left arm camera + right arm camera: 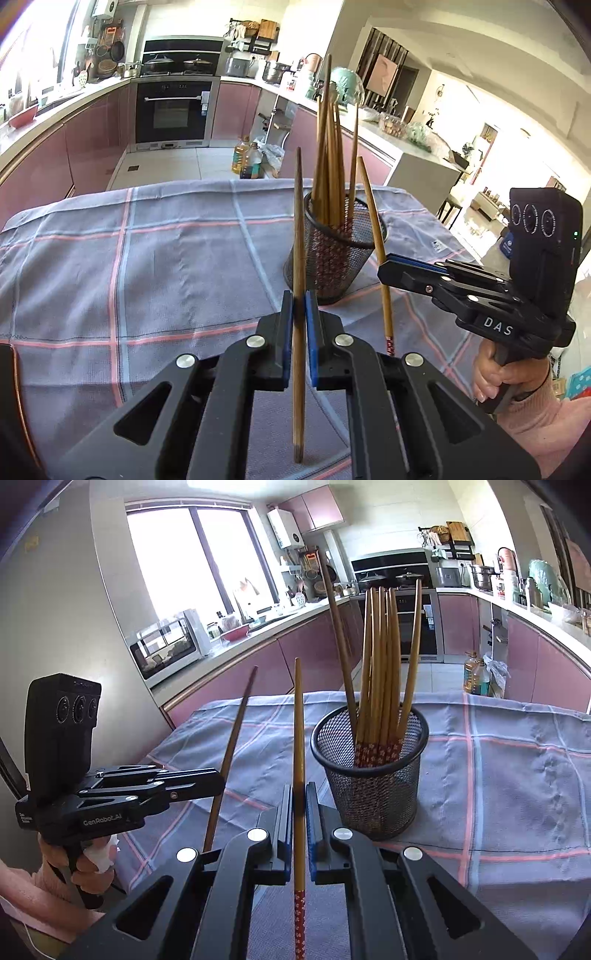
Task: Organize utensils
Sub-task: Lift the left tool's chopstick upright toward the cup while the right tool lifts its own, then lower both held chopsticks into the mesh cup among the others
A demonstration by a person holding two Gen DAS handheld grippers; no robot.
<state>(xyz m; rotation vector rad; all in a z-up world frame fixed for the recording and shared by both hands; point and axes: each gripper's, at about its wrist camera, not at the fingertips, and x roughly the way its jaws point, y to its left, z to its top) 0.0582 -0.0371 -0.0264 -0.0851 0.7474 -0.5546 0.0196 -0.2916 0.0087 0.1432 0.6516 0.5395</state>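
Note:
A black mesh cup (334, 251) stands on the checked cloth and holds several upright chopsticks (330, 158); it also shows in the right wrist view (371, 771). My left gripper (299, 306) is shut on a plain dark wooden chopstick (298, 236), held upright just left of the cup. My right gripper (299, 799) is shut on a light chopstick with a red patterned end (299, 753), also upright. In the left wrist view the right gripper (384, 264) sits just right of the cup. In the right wrist view the left gripper (218, 781) is to the left with its chopstick (231, 753).
The table is covered by a grey cloth with pink and blue lines (147, 258). Behind it are pink kitchen cabinets, an oven (171, 110) and oil bottles (247, 157) on the floor. A counter with clutter runs along the right (406, 133).

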